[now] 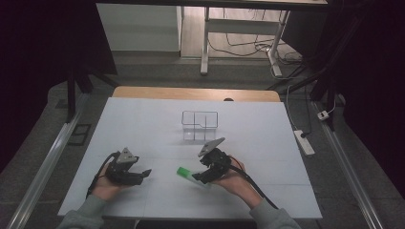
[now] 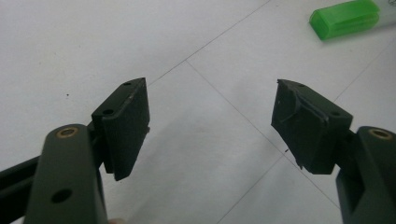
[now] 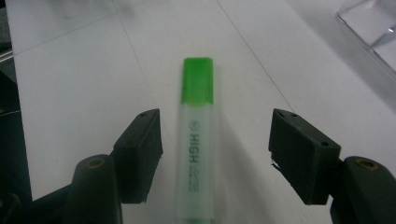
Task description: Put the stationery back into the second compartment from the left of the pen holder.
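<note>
A highlighter [image 3: 196,140] with a green cap and a pale body marked "HIGH" lies flat on the white table. My right gripper [image 3: 215,144] is open, one jaw on each side of the pen's body, not touching it. In the high view the highlighter [image 1: 187,174] sits at the front centre, with the right gripper [image 1: 203,177] over its near end. My left gripper [image 1: 143,174] rests to the left of the pen, open and holding nothing. From the left gripper view [image 2: 212,126] the green cap [image 2: 345,17] lies beyond the jaws at the upper right.
A clear acrylic holder [image 1: 199,125] with compartments stands in the middle of the white table [image 1: 143,124]; its corner [image 3: 373,28] appears in the right gripper view. A power strip [image 1: 304,142] lies on the floor at the right. Desk legs and cables are behind.
</note>
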Demonstrator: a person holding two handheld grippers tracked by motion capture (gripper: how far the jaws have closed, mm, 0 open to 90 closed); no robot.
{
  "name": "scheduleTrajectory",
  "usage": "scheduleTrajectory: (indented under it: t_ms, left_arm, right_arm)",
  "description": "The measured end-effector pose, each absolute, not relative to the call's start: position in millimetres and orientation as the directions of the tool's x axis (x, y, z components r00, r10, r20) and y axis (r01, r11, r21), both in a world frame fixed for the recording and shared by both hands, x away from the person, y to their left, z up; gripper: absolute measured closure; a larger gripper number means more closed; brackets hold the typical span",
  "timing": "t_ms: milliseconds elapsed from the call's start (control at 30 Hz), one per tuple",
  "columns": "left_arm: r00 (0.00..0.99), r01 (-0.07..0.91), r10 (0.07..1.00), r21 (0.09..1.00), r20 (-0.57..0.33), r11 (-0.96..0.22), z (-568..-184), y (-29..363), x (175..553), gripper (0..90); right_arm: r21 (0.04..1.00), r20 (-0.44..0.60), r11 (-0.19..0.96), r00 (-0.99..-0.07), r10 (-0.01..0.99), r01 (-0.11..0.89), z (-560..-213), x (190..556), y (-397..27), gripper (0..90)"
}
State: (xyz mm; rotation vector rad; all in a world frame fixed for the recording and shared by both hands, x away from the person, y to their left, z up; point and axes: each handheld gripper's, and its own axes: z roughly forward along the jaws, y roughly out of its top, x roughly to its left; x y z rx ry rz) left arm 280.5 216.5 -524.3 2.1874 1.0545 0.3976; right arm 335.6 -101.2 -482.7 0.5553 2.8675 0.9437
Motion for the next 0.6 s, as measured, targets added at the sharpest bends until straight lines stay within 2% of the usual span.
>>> scheduleTrajectory:
  t_ms: [367, 600]
  left_arm:
    - [0.634, 0.574, 0.774, 0.678, -0.012, -0.46, -525.5, 216.0, 280.8, 27.9]
    - [0.635, 0.576, 0.773, 0.672, -0.009, -0.466, -526.7, 216.0, 281.0, 28.0]
  right_arm:
    - [0.536, 0.054, 0.79, -0.945, 0.322, 0.299, -497.5, 338.0, -68.4, 34.2]
    - [0.51, 0.022, 0.814, -0.951, 0.31, 0.277, -508.2, 341.1, -58.7, 38.4]
